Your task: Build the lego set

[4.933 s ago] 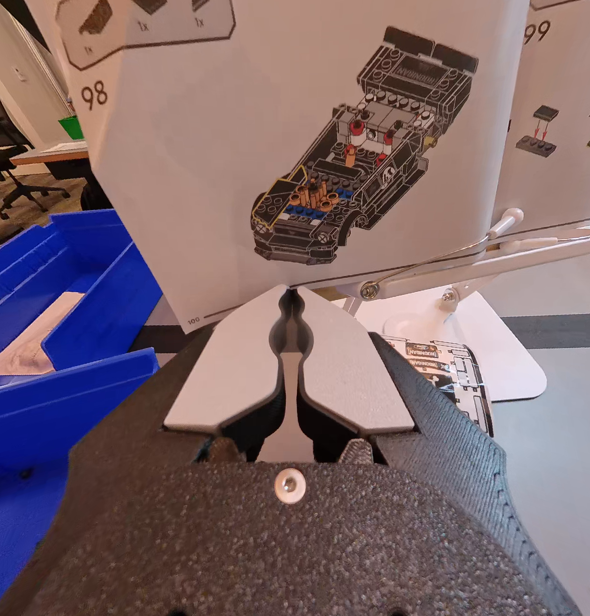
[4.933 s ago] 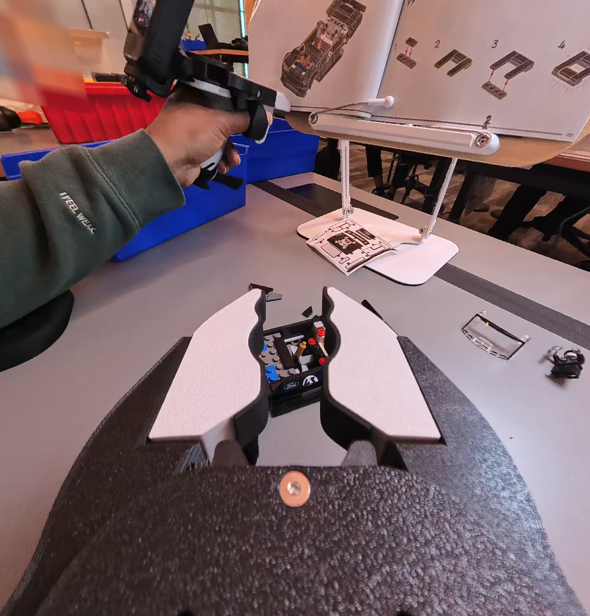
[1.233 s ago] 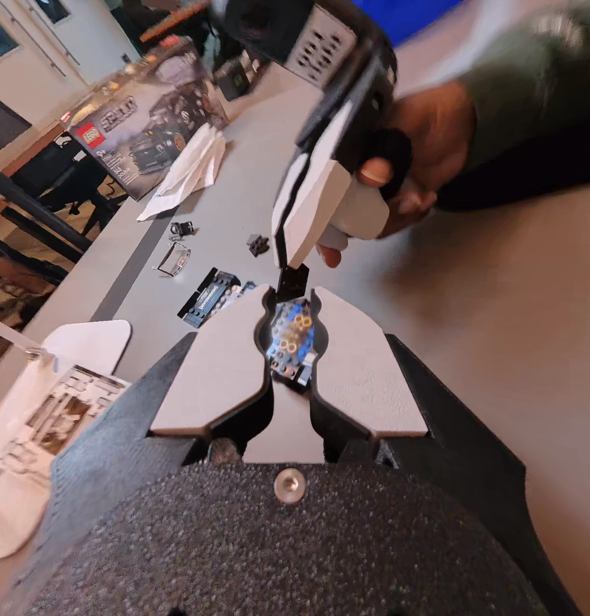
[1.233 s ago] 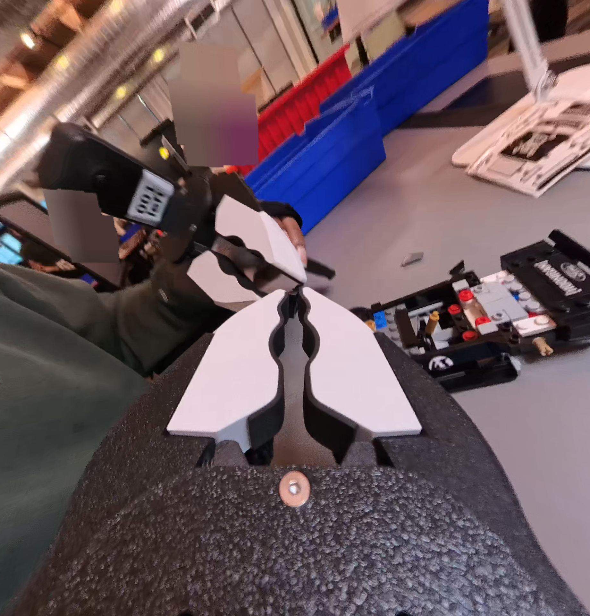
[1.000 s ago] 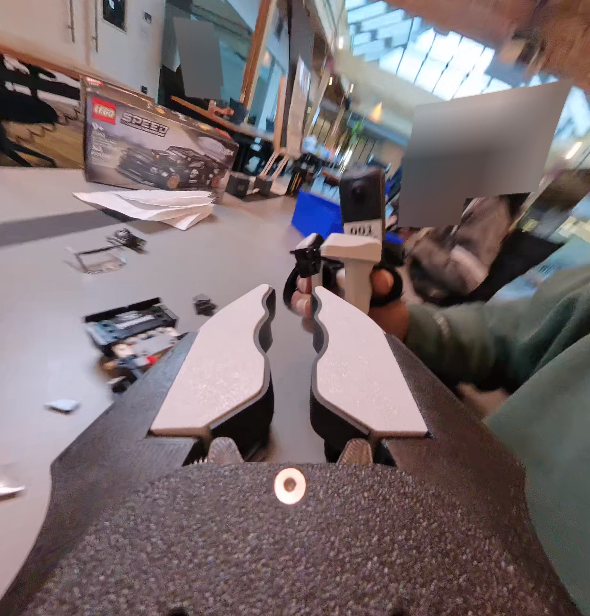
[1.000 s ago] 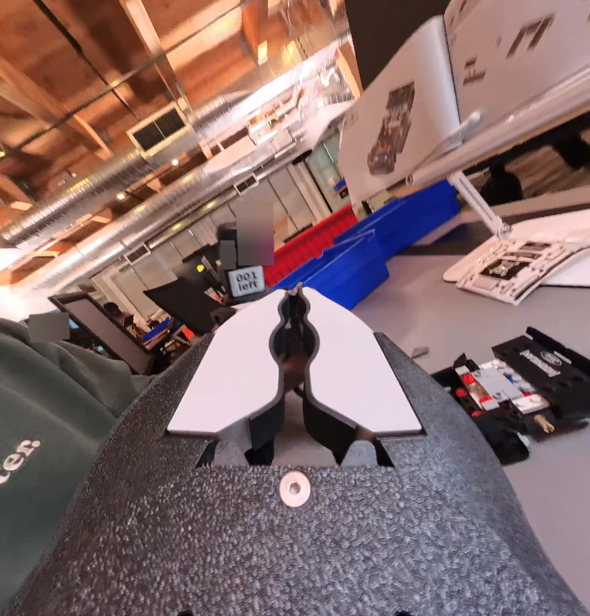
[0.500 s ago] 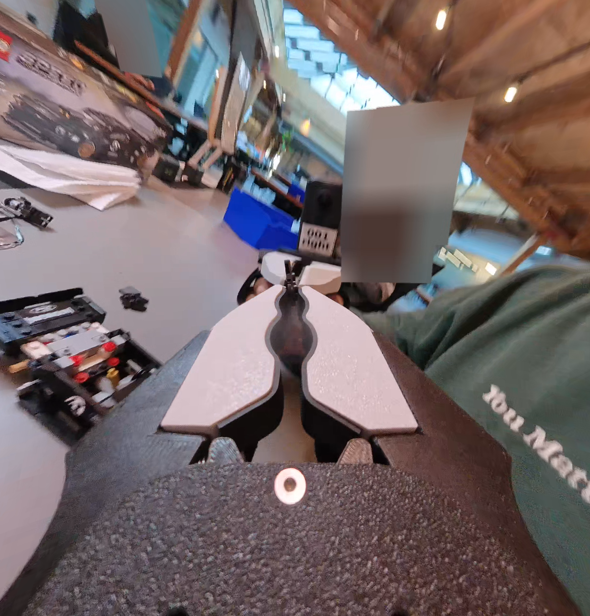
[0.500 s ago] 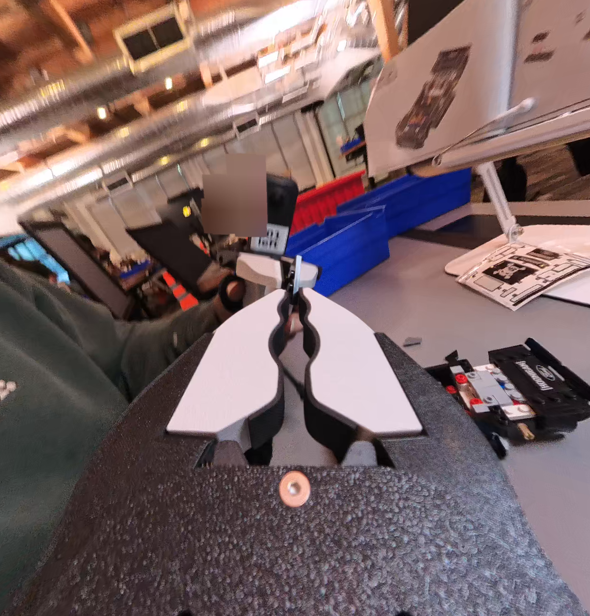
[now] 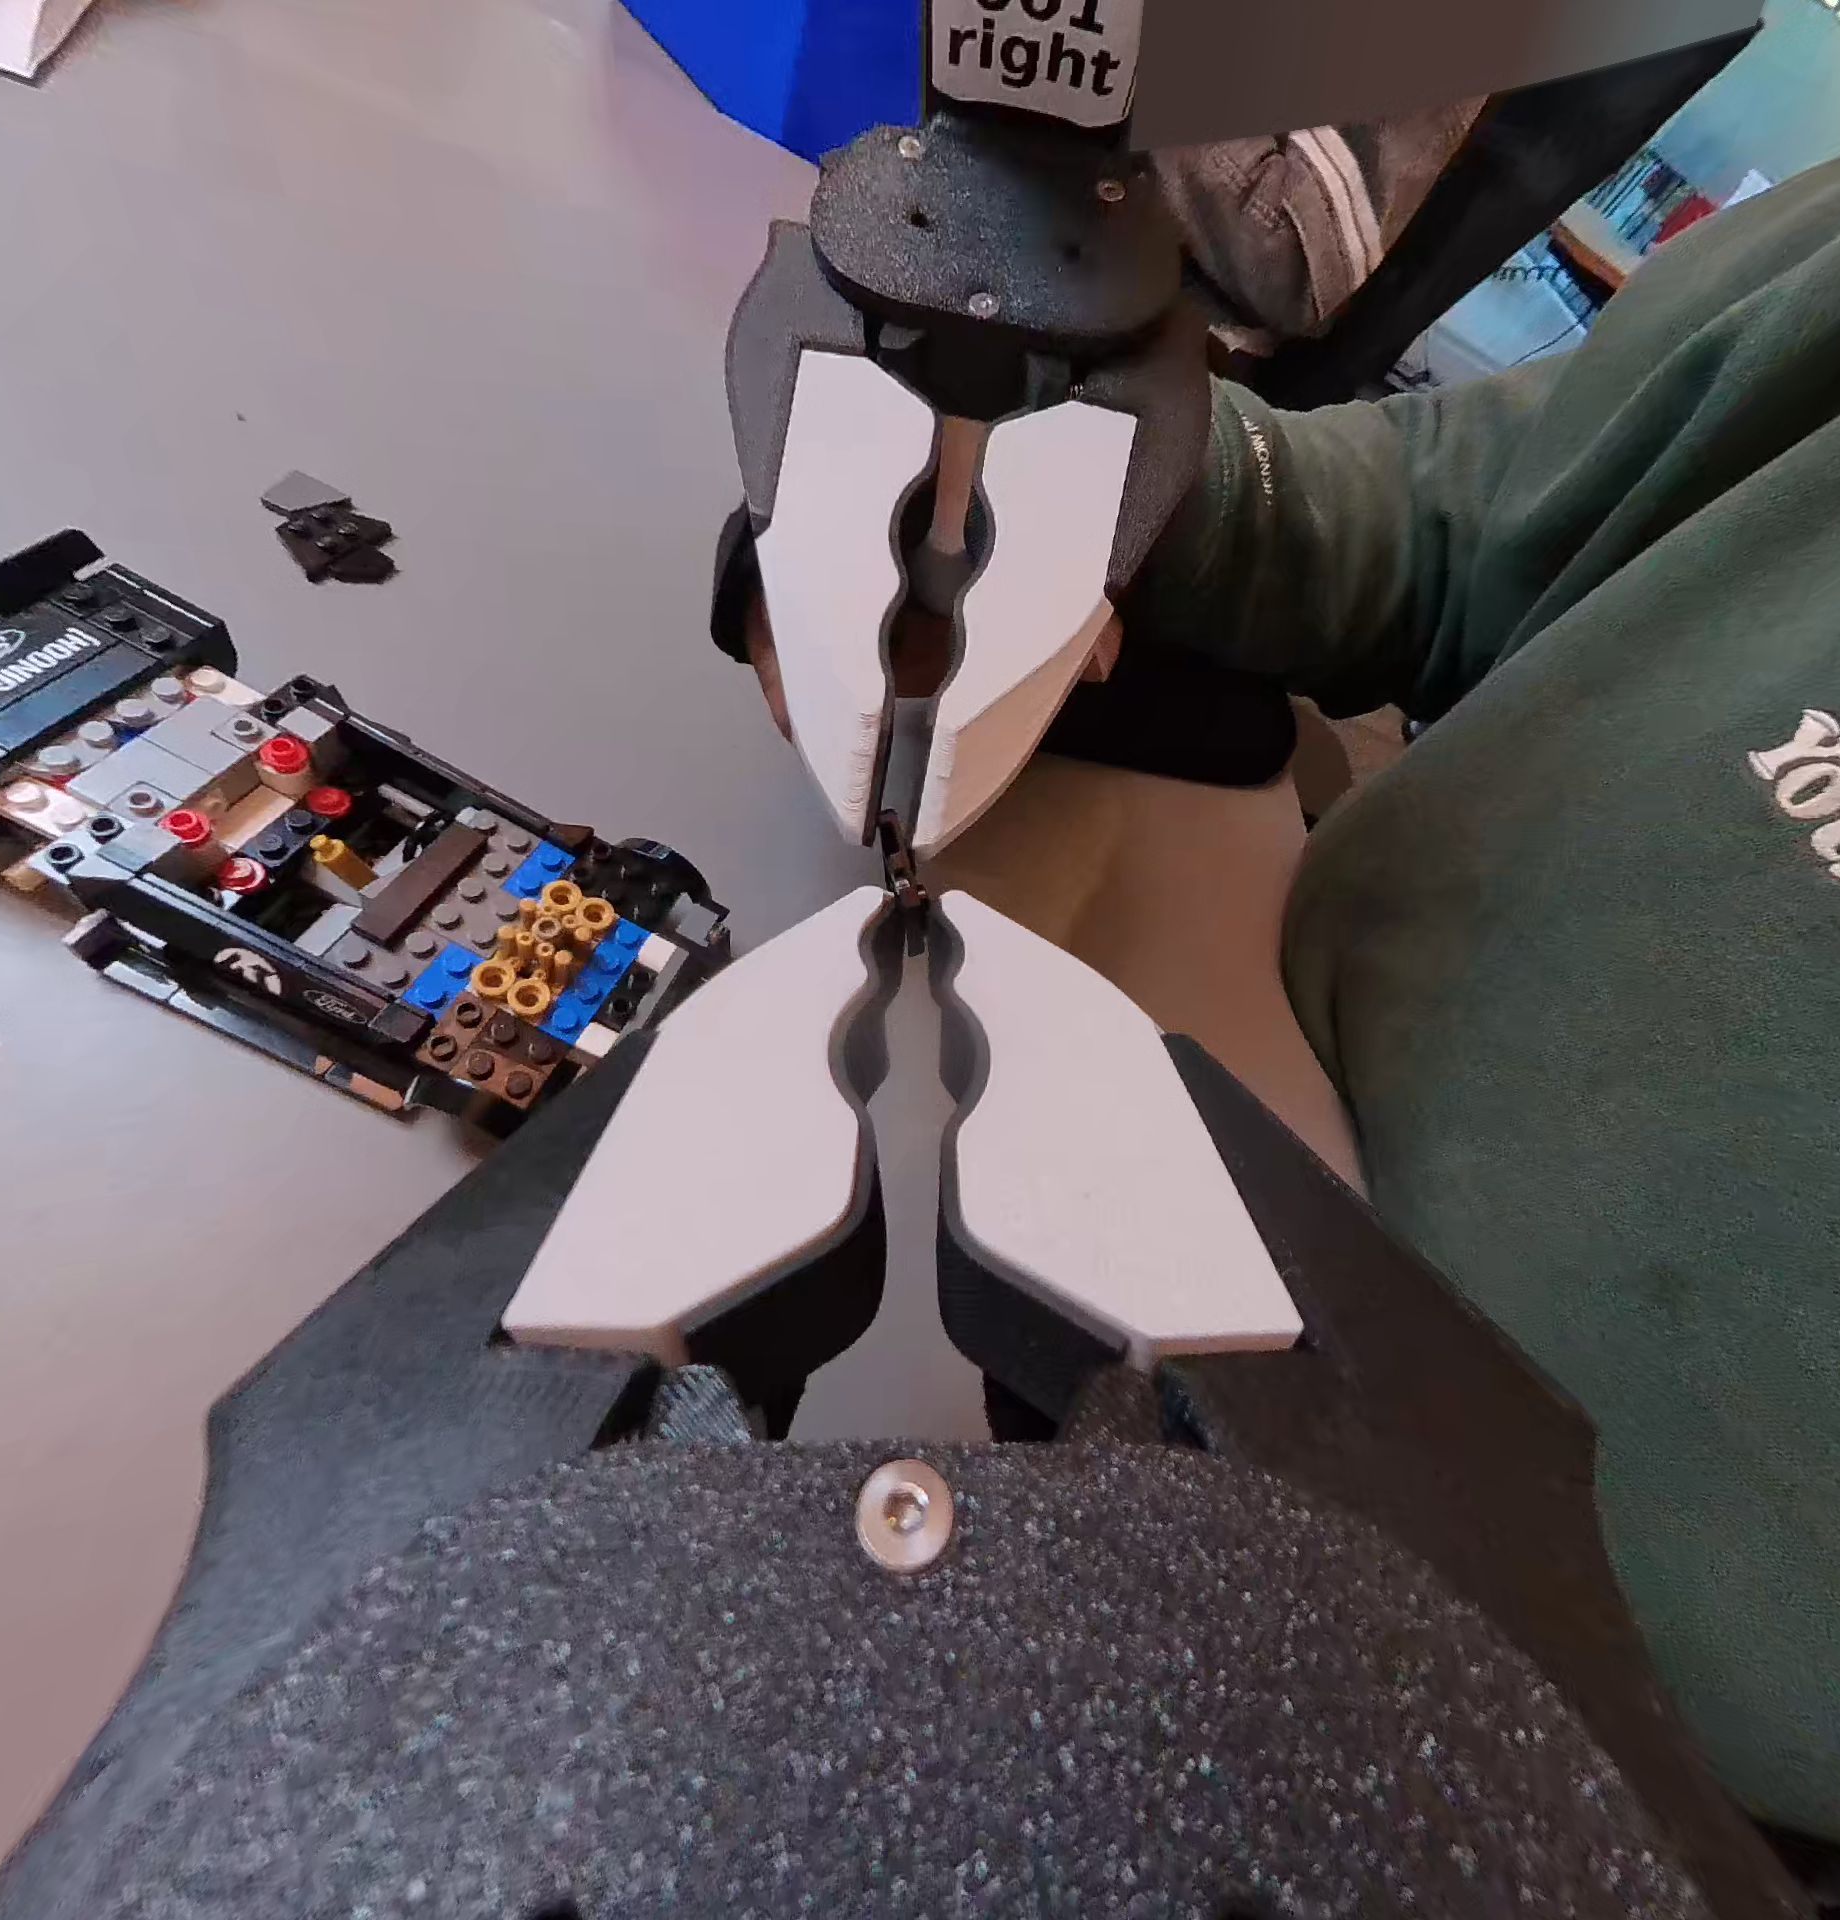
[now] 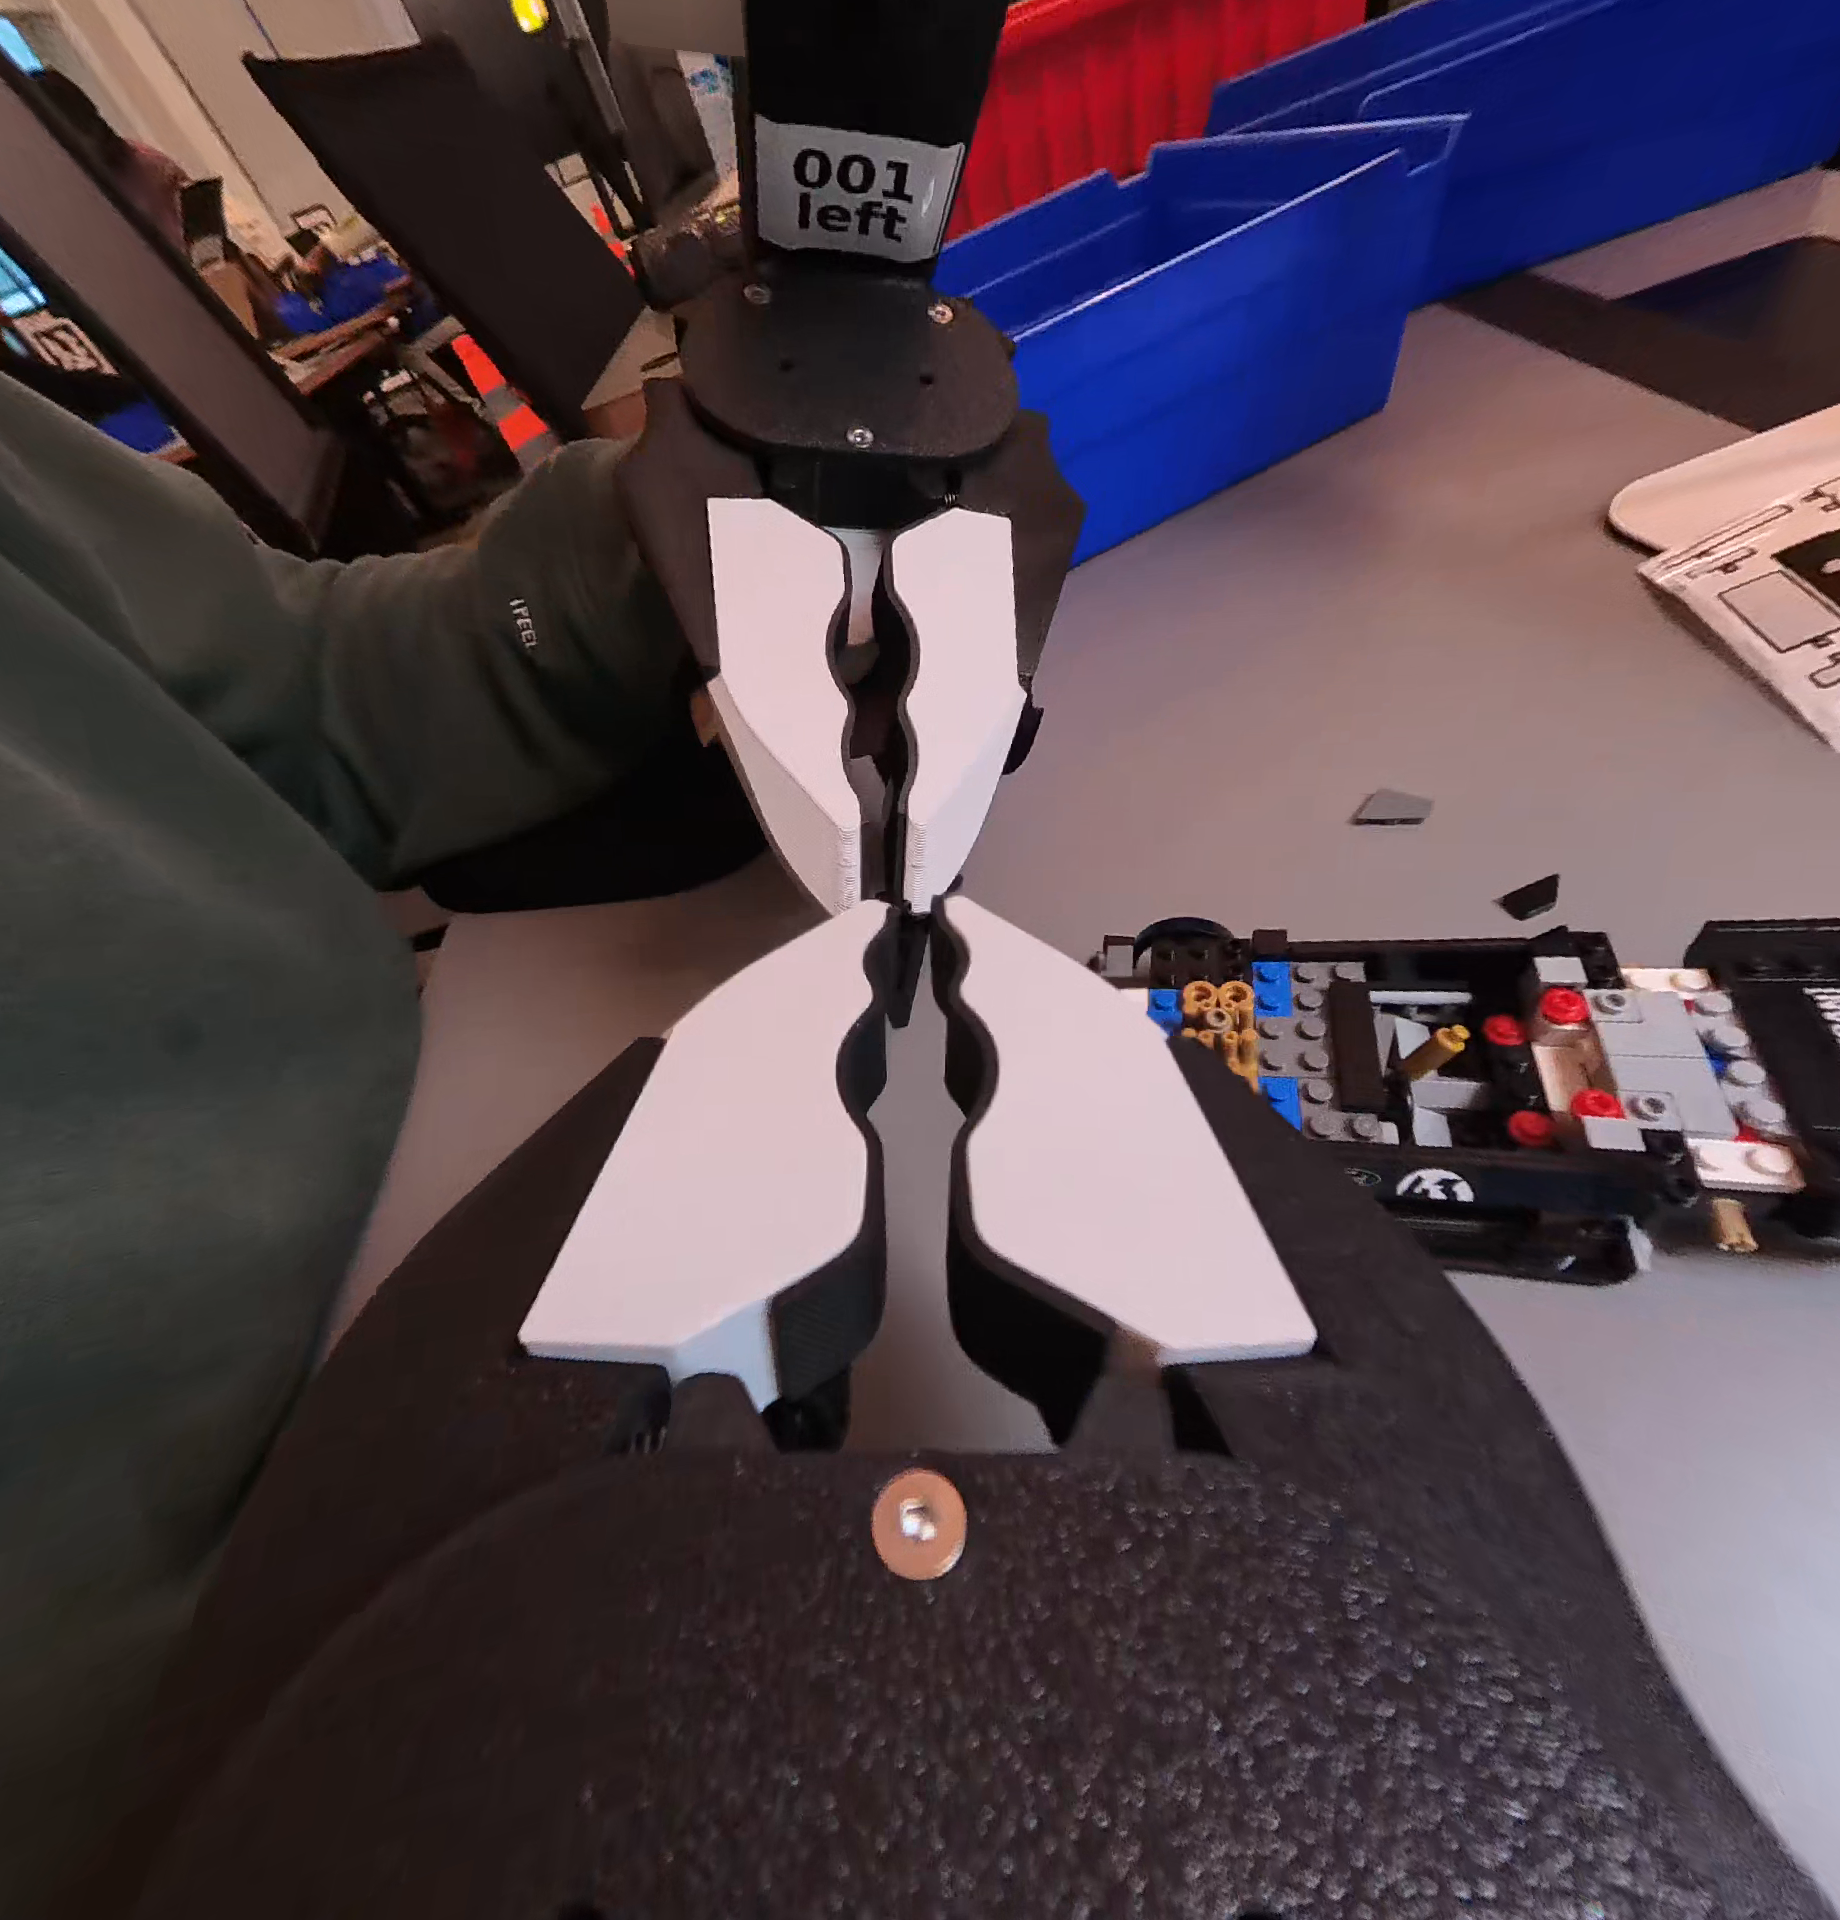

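Note:
The part-built black Lego car (image 9: 376, 914) lies on the grey table, to my left in the left wrist view and to the right in the right wrist view (image 10: 1518, 1070). My two grippers meet tip to tip above the table's near edge. My left gripper (image 9: 903, 912) and my right gripper (image 9: 895, 831) are both shut on one small black Lego piece (image 9: 900, 871). In the right wrist view the right gripper (image 10: 905, 923) faces the left gripper (image 10: 887, 883), with the black piece (image 10: 908, 971) pinched between the tips.
A loose black plate (image 9: 334, 538) and grey tile (image 9: 298, 488) lie beyond the car. A grey tile (image 10: 1394, 805) and a black slope (image 10: 1529, 894) lie on the table. Blue bins (image 10: 1207, 312) and a sticker sheet (image 10: 1789, 613) stand farther back. Green sleeves (image 9: 1622, 935) flank the grippers. From either gripper's tips it is about 15 centimeters to the black slope (image 10: 1529, 894).
Both grippers have tilted down towards the table and come together tip to tip. The left gripper, open a second ago, is shut on the black piece with the right one.

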{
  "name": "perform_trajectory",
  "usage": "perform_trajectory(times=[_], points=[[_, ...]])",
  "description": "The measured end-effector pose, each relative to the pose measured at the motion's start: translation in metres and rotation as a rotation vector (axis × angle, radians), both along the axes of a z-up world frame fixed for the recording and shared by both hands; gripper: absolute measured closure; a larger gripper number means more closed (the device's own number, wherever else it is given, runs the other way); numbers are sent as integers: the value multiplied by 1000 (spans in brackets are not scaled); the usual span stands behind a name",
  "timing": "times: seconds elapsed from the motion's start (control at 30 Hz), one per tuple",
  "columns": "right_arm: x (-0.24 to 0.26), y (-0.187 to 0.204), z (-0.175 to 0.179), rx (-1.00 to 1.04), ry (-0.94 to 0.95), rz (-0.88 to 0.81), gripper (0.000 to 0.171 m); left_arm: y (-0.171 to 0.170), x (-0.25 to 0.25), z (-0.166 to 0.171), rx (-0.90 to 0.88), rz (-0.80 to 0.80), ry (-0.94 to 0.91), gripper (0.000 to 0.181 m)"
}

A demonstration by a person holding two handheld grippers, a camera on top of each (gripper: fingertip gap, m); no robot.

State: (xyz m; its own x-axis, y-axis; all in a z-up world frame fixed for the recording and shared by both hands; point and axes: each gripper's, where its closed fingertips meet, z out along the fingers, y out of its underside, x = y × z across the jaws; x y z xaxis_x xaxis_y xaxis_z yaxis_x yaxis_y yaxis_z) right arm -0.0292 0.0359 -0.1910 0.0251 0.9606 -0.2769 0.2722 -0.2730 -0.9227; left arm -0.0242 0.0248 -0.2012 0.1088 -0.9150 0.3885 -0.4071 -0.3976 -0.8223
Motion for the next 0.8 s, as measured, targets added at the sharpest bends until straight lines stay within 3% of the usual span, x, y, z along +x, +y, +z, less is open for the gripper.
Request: perform_trajectory(times=[0.17, 0.2, 0.3, 0.47, 0.8], points=[[2, 14, 17, -141, 135, -88, 168, 18, -1, 15, 75, 106, -81, 174], [4, 21, 20, -190, 172, -124, 168, 24, -2, 17, 115, 142, -82, 166], [8, 34, 23, -397, 263, -179, 168, 29, -1, 23, 320, 174, -47, 150], [8, 35, 18, -667, 321, -149, 168, 28, 4, 18, 626, 152, 54, 148], [5, 39, 9, -762, 340, -202, 168, 40, 9, 10, 660, 228, 96, 154]])
